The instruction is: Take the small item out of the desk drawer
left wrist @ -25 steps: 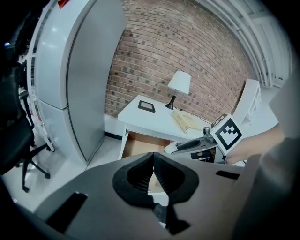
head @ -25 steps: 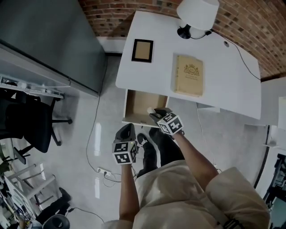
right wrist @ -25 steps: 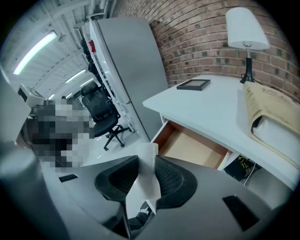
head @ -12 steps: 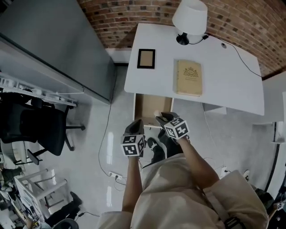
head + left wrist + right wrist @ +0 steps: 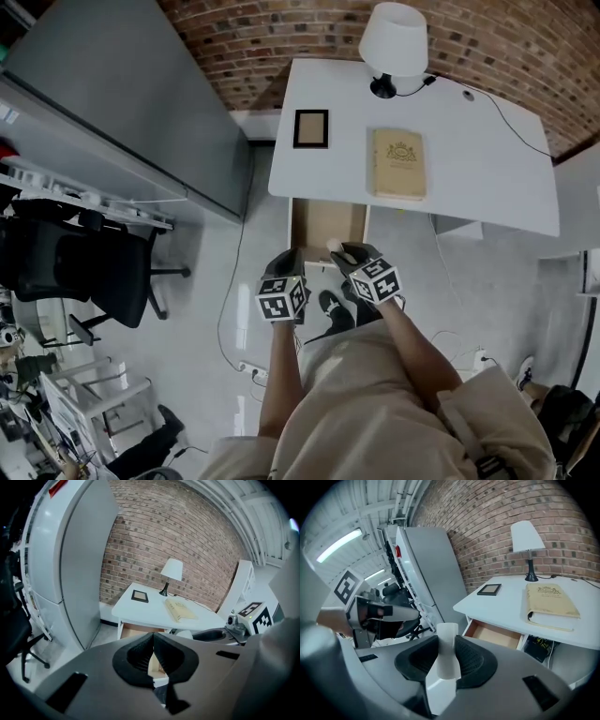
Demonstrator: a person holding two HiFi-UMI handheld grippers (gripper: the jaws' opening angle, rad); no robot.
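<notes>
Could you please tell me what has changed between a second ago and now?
The right hand-held gripper, still shut on the small white item, has lifted up and back from the drawer toward the person. The left hand-held gripper, shut and empty, has come up a little too. The drawer stays open; the book, picture frame and lamp sit unmoved on the desk.

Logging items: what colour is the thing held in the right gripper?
The tube is plain white, clearest in the right gripper view.
</notes>
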